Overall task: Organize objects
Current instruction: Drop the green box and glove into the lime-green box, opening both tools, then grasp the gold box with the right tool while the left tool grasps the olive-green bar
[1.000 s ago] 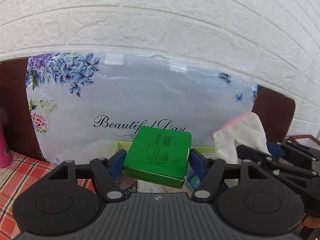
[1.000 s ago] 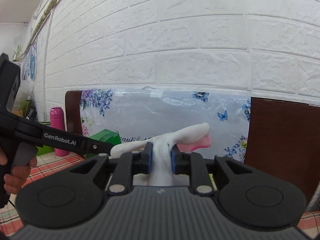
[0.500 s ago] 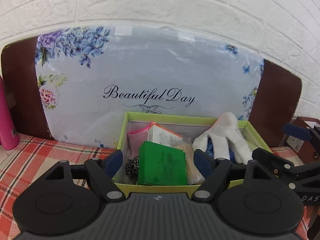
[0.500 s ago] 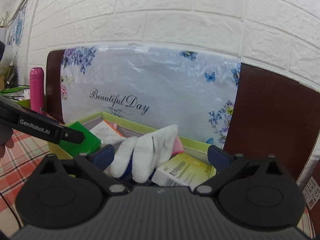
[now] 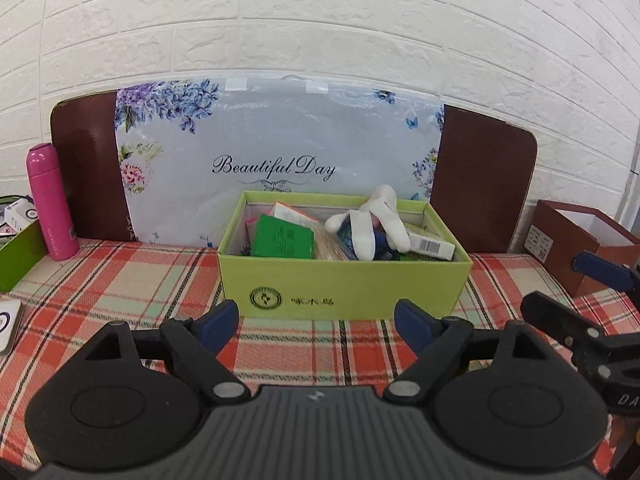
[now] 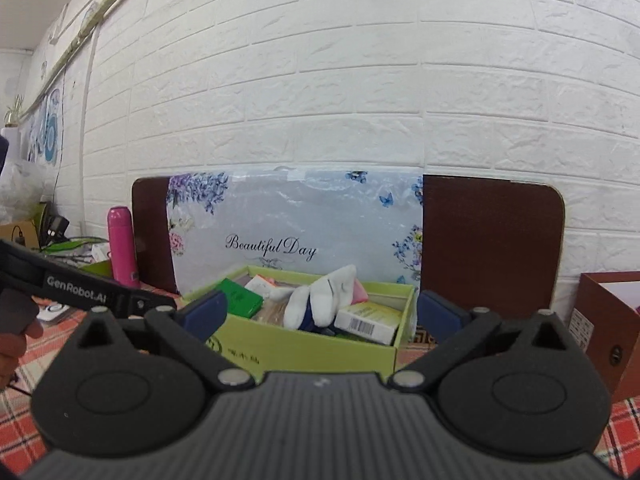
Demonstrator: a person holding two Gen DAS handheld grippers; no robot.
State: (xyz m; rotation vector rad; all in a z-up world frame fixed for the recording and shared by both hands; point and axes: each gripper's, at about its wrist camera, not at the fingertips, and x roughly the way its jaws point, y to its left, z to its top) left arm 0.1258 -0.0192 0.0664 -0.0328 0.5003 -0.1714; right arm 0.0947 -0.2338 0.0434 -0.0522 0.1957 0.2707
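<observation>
A lime-green cardboard box [image 5: 344, 284] stands on the plaid tablecloth against a floral board; it also shows in the right wrist view [image 6: 320, 350]. Inside it lie a green packet [image 5: 284, 237] [image 6: 240, 298], a white glove [image 5: 372, 226] [image 6: 324, 298], a yellow-white carton [image 5: 430, 242] [image 6: 368, 318] and other small packs. My left gripper [image 5: 318, 326] is open and empty, held in front of the box. My right gripper [image 6: 320, 312] is open and empty, also in front of the box and to the right of the left one.
A pink bottle [image 5: 51, 204] stands at the back left beside a green tray [image 5: 18, 252]. A brown open box [image 5: 576, 248] stands at the right. A white brick wall rises behind the floral board [image 5: 280, 160]. A small white item [image 5: 8, 326] lies at the left edge.
Both grippers opened, dropping the green packet and the white glove into the lime-green box, then drew back from it.
</observation>
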